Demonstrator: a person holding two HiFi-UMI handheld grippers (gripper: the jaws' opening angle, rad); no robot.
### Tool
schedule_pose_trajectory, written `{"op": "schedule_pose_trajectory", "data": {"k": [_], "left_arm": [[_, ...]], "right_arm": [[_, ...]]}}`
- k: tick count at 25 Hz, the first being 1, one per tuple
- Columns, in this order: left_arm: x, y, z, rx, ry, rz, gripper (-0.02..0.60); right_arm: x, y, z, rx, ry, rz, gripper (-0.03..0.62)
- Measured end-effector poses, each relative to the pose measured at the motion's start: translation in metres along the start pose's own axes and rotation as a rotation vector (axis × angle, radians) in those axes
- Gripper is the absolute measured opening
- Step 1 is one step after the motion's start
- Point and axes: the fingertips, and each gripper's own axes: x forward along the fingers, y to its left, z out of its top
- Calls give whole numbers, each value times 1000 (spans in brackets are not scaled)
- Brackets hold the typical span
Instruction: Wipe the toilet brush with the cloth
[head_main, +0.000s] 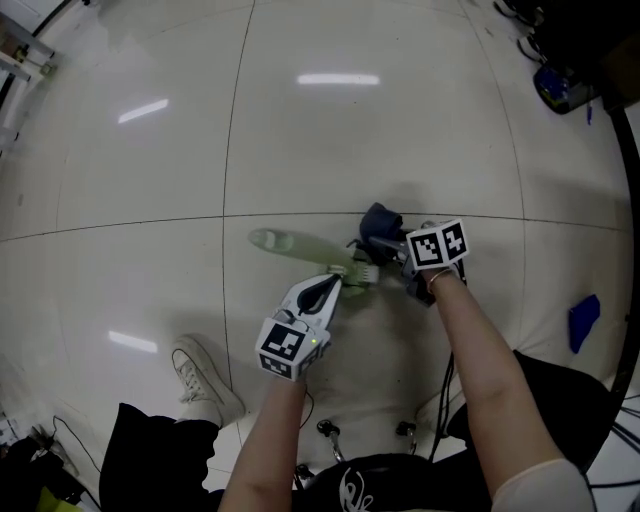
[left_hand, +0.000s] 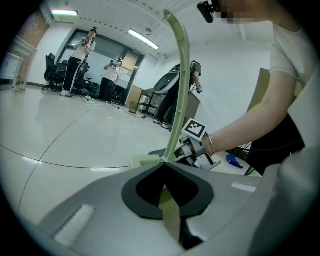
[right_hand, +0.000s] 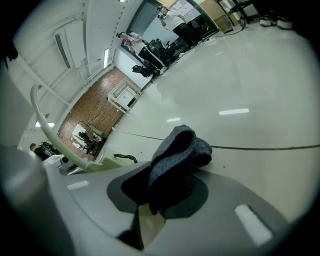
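- My left gripper (left_hand: 167, 192) has its jaws closed on the toilet brush (left_hand: 177, 90). The pale green handle comes up out of the pads and curves over at the top.
- In the head view the same handle runs from the gripper's tips out to the left, low over the floor (head_main: 150, 150), which is glossy white tile with thin seams.
- My right gripper (right_hand: 156, 194) is clamped on the cloth (right_hand: 177, 150), a dark blue-grey wad that bulges up and forward out of the pads.
- From above, the cloth sits just beyond the right gripper's marker cube (head_main: 437, 245), close beside the near end of the brush.
- Where cloth and brush meet, the head view is small and cluttered. I think they are touching, or nearly so, but I cannot be sure. I cannot pick out the bristle end either.
- The left gripper view shows the right gripper just behind the handle, with the person's forearm (left_hand: 245, 127) running off to the right.
- The right gripper view has the green handle arcing along its left edge.
- A white sneaker (head_main: 200, 375) stands on the tiles to the left of the left arm.
- A small blue object (head_main: 585, 322) lies on the floor well off to the right.
- Several people (left_hand: 75, 65) stand at the far end of the room.
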Motion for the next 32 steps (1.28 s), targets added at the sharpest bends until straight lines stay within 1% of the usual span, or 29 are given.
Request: {"op": "schedule_pose_trajectory", "data": {"k": [2,4,6,7,9,11,13,15,17,18,19,21,24,28,30,32], "left_arm": [[0,1,-2,-1,15,-4,6],[-7,4,4,37,18,17,6],[-22,10,22,98,-36,68,6],[-32,13,32,116,-71,89,6],[-50,22,48,125,-123,111,6],[-67,30,62,125,-162,117,6],[-82,36,72,130,-192,120,6],[-96,40,79,127,-216,118,6],[-107,41,81,118,-235,106,6],[-111,41,81,119,-241,95,6],[-115,39,80,125,-245,85,6],[-121,38,77,147,-242,76,6],[-129,46,75,153,-236,78,6],[-139,64,76,124,-235,80,6],[-145,73,78,132,-237,96,6],[-151,82,80,147,-244,112,6]], "right_arm": [[-21,-3,3,1,-80,-63,74],[-43,3,13,12,-211,-106,74],[-66,21,21,-19,-330,-148,74],[-77,34,24,-53,-379,-175,74],[-98,62,27,-144,-468,-249,74],[-120,93,29,-243,-560,-338,74],[-138,128,28,-330,-647,-404,74],[-142,167,22,-414,-712,-414,74],[-130,207,10,-524,-749,-383,74],[-120,222,2,-571,-745,-369,72],[-107,231,-6,-595,-723,-364,72],[-78,237,-19,-572,-665,-360,73],[-38,233,-24,-471,-602,-362,74],[-8,219,-16,-283,-605,-358,74],[8,209,-17,-218,-577,-362,73],[27,196,-22,-171,-531,-386,72]]}}
